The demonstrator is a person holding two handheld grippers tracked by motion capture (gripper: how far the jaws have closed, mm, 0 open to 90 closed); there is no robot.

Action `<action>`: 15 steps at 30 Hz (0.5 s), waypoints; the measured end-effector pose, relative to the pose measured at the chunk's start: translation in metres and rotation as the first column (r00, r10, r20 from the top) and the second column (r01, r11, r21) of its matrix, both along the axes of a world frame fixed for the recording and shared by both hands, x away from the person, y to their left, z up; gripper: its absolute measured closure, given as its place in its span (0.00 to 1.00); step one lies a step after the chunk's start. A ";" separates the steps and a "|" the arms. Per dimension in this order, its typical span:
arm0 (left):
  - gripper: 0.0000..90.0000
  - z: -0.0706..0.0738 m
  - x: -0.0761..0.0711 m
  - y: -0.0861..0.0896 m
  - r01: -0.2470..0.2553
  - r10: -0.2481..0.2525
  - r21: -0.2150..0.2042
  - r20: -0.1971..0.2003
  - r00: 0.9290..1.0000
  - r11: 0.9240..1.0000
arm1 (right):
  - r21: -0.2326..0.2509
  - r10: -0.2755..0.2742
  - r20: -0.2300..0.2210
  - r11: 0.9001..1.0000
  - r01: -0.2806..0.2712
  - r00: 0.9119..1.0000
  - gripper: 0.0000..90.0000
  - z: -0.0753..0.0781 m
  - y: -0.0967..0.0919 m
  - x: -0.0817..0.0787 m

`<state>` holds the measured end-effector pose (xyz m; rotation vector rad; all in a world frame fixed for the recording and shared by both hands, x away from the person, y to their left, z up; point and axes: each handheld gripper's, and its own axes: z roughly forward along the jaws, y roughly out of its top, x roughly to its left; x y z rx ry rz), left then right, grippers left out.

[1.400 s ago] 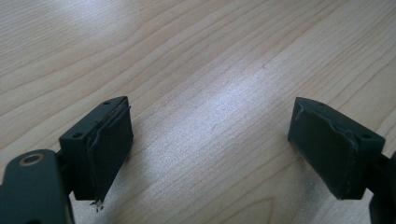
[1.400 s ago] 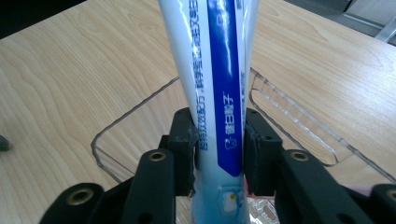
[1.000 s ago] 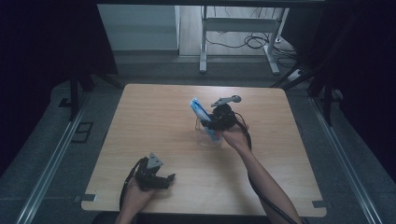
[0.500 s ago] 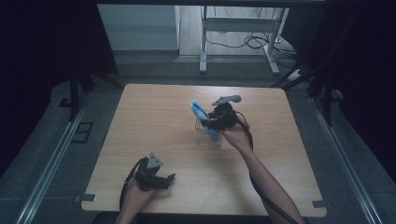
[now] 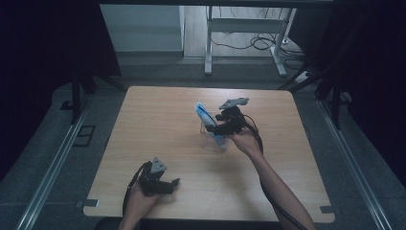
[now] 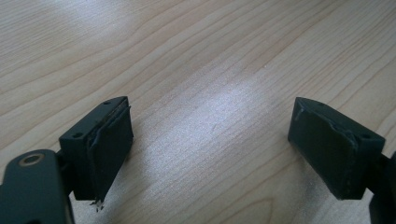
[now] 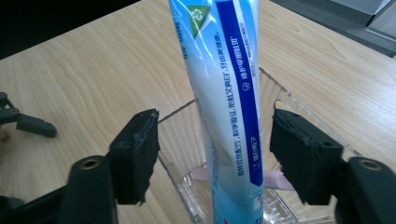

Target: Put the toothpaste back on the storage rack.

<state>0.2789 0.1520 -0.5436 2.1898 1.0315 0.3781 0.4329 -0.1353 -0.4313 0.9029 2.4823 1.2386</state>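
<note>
The right claw (image 7: 212, 154) stands spread, a jaw on either side of the toothpaste tube (image 7: 224, 93) with a gap showing on both sides, so nothing is being pinched. The tube stands nose-down in a clear plastic holder (image 7: 184, 186), leaning toward 11 o'clock in the high view, near the centre of the counter (image 5: 158, 120). The left claw (image 6: 210, 149) is also spread and empty, resting low at about 7 o'clock on the counter, well apart from the holder.

Risks, as judged from here:
- The tube is tall, and little of its length sits inside the holder. With the jaws apart nothing steadies it, so it may tip over the rim.
- The holder looks light. A brush from either jaw as the right claw pulls away could shove or topple it, tube included.
- The tube skin is glossy, so a fresh grip may slide along it.

Markings: the tube is white with a blue band carrying a column of white Chinese characters, too fine to transcribe reliably. A green recycling-type emblem sits near the top end. Small blue print runs along the left edge, illegible. No brand name can be read.
</note>
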 end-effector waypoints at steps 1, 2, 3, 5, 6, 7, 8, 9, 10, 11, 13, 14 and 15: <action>0.16 0.000 0.000 0.000 0.000 0.000 0.000 0.000 1.000 1.000 | 0.000 0.002 0.003 1.000 -0.002 1.000 0.34 0.001 0.000 -0.001; 0.16 0.000 0.000 0.000 -0.001 0.001 -0.001 0.000 1.000 1.000 | 0.002 0.006 0.004 1.000 -0.006 1.000 0.33 0.001 0.000 -0.002; 0.16 0.000 0.000 0.000 -0.001 0.001 -0.001 0.000 1.000 1.000 | 0.003 0.007 0.003 1.000 -0.007 1.000 0.32 0.002 0.000 -0.003; 0.16 0.000 0.000 0.000 -0.001 0.001 0.000 0.000 1.000 1.000 | 0.000 0.014 0.003 1.000 -0.014 1.000 0.30 0.004 -0.001 -0.004; 0.16 0.000 0.000 0.000 -0.001 0.001 -0.001 0.000 1.000 1.000 | -0.002 0.017 0.003 1.000 -0.017 1.000 0.30 0.004 -0.001 -0.005; 0.16 0.000 0.000 0.000 -0.001 0.001 -0.001 0.000 1.000 1.000 | -0.004 0.023 0.003 1.000 -0.023 1.000 0.29 0.005 -0.001 -0.006; 0.16 0.000 0.000 0.000 -0.004 0.004 -0.005 0.001 1.000 1.000 | -0.003 0.025 0.002 1.000 -0.025 1.000 0.29 0.005 -0.001 -0.007; 0.16 0.000 0.000 0.000 -0.004 0.004 -0.004 0.001 1.000 1.000 | -0.004 0.028 0.003 1.000 -0.028 1.000 0.28 0.005 -0.001 -0.007; 0.16 0.000 0.000 0.000 -0.003 0.003 -0.003 0.001 1.000 1.000 | -0.006 0.033 0.003 0.999 -0.033 0.999 0.28 0.005 -0.001 -0.008; 0.16 0.000 0.000 0.000 -0.004 0.004 -0.004 0.001 1.000 1.000 | -0.006 0.034 0.003 0.999 -0.034 0.999 0.28 0.005 -0.002 -0.008; 0.16 0.000 0.000 0.000 -0.004 0.004 -0.004 0.001 1.000 1.000 | -0.011 0.036 0.001 0.999 -0.036 0.999 0.26 0.004 -0.002 -0.010; 0.16 0.000 0.000 0.000 -0.004 0.004 -0.004 0.001 1.000 1.000 | -0.015 0.039 0.002 0.999 -0.039 0.999 0.25 0.004 -0.003 -0.010; 0.16 0.000 0.000 0.000 -0.003 0.003 -0.004 0.001 1.000 1.000 | -0.015 0.038 0.001 0.999 -0.038 0.999 0.25 0.003 -0.004 -0.010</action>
